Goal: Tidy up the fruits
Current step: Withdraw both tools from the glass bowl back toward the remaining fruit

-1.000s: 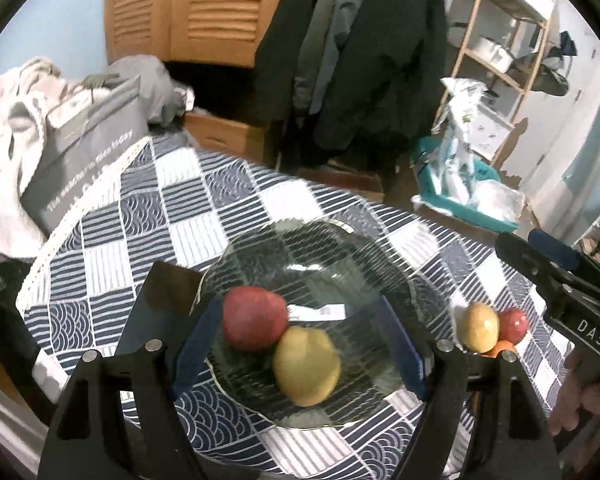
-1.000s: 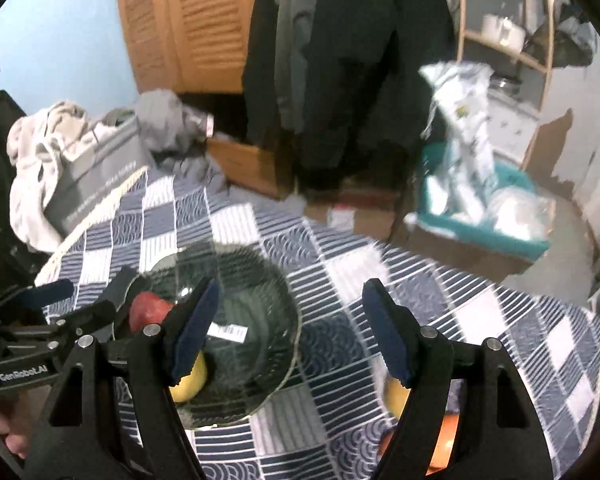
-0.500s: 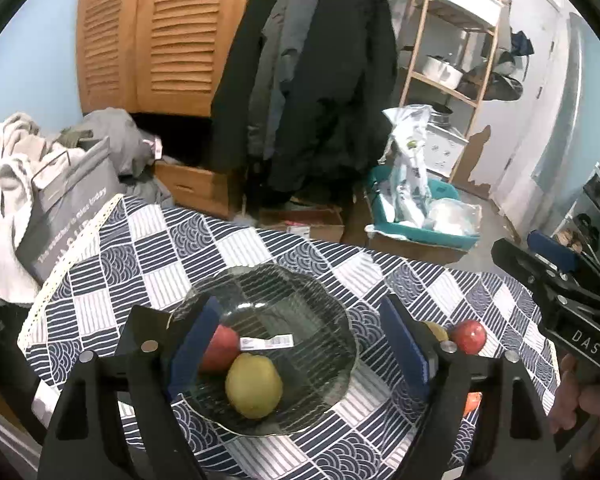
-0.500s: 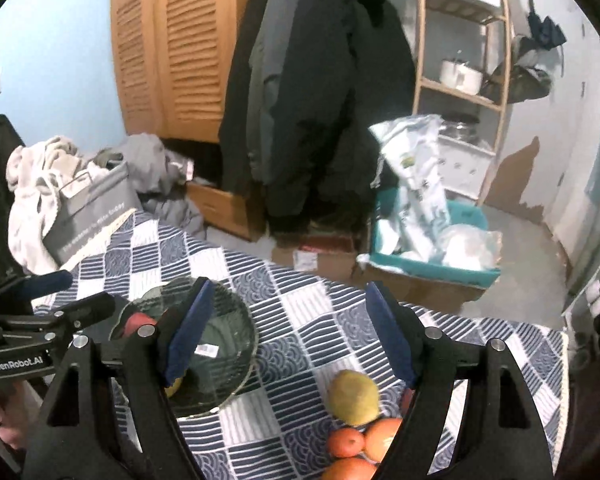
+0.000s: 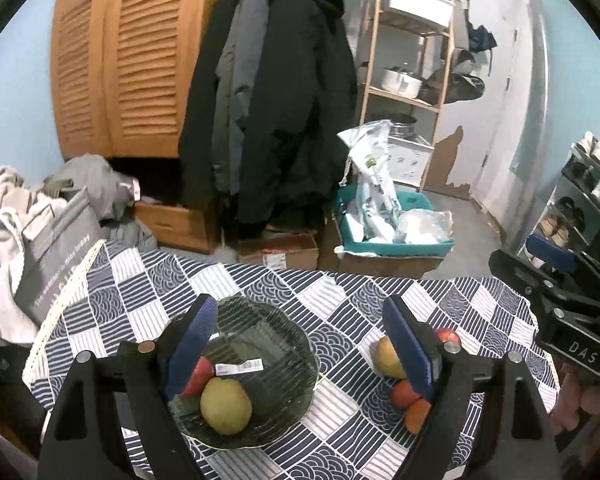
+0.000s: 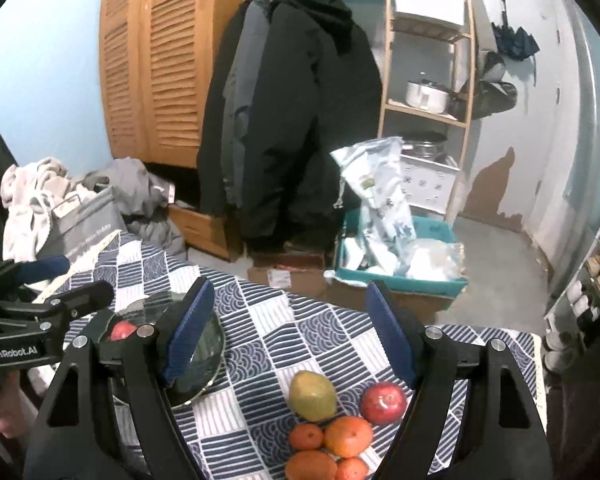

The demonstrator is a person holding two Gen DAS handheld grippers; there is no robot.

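Note:
A glass bowl on the checked tablecloth holds a yellow pear and a red apple. My left gripper is open and empty, raised above the bowl. In the right wrist view a loose pile lies on the cloth: a yellow pear, a red apple and several oranges. My right gripper is open and empty, above and behind the pile. The bowl shows at its left. The pile is partly hidden behind my left gripper's right finger.
The table is small; its far edge drops to the floor. Beyond stand a cardboard box, a teal bin of bags, hanging coats, a wooden shelf and laundry on the left.
Both grippers have risen and pulled back from the table; bowl and fruit look smaller and lower. The right wrist view now shows the whole fruit pile. Both grippers stay open.

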